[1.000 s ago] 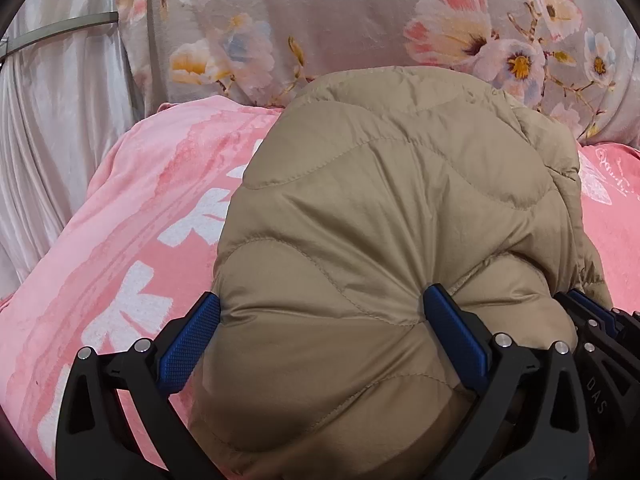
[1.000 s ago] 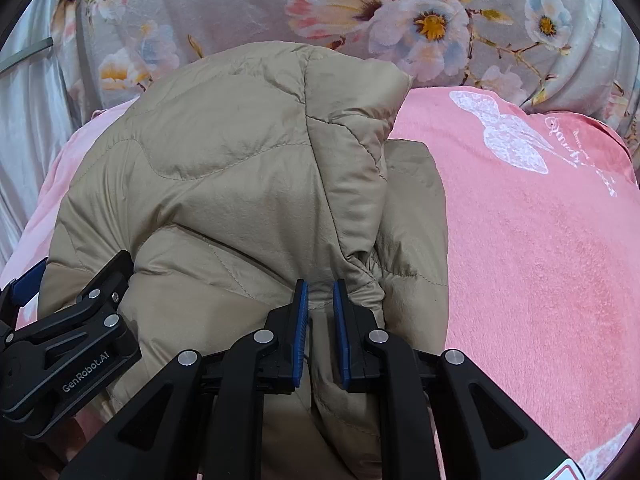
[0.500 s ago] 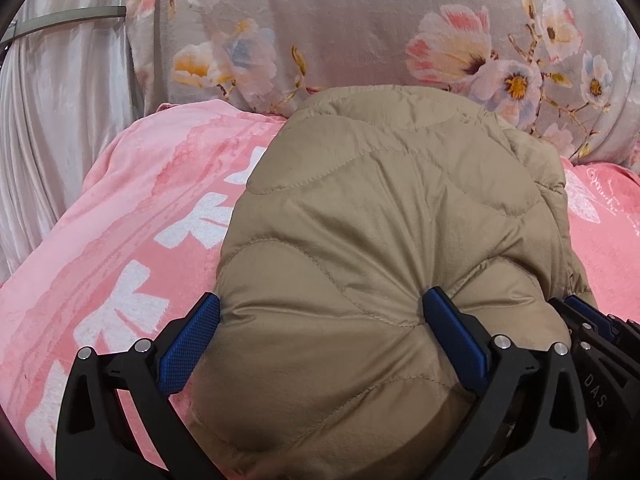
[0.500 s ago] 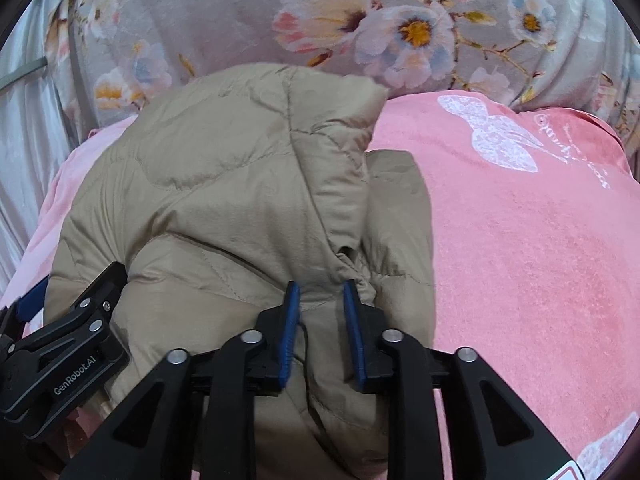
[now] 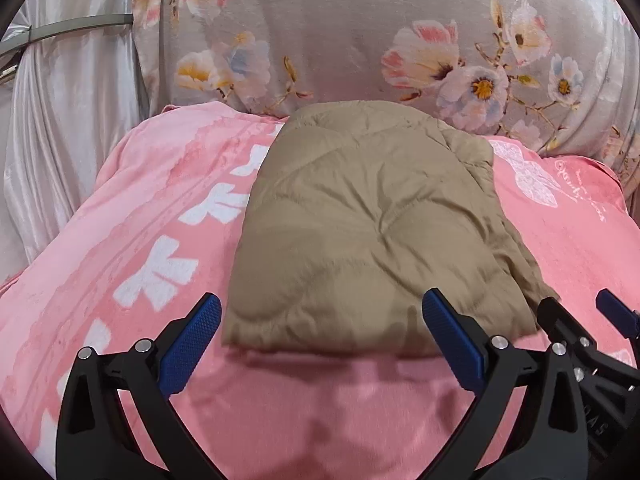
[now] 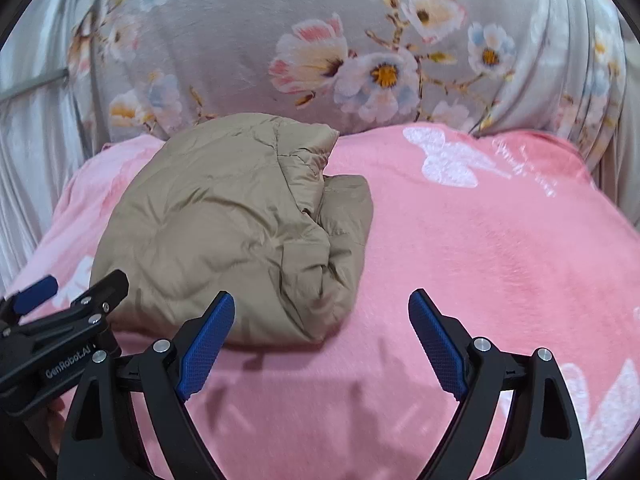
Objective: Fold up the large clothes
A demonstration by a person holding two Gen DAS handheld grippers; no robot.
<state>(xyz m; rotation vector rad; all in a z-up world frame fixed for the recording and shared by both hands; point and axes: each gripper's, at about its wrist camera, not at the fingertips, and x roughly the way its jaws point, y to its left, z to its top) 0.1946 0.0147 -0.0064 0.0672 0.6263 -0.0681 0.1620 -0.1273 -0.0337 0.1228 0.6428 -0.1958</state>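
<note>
The left hand-held gripper (image 5: 320, 338), black with blue ribbed pads, has its jaws spread wide with nothing between them; its tips sit just short of the near edge of the folded tan quilted puffer jacket (image 5: 372, 240). The right hand-held gripper (image 6: 322, 336), of the same black and blue build, has just been opening its jaws, which now stand far apart and empty, its left tip in front of the jacket's near right corner and its right tip over bare blanket. The two tools sit close side by side, each showing at the edge of the other's view. The jacket lies as a compact bundle on a pink fleecy blanket with white motifs (image 6: 480, 240), towards its far side. Behind the blanket rises a grey fabric printed with pink and white flowers (image 5: 360, 40), and pale silvery satin drapes (image 5: 68, 120) hang at the left.
</note>
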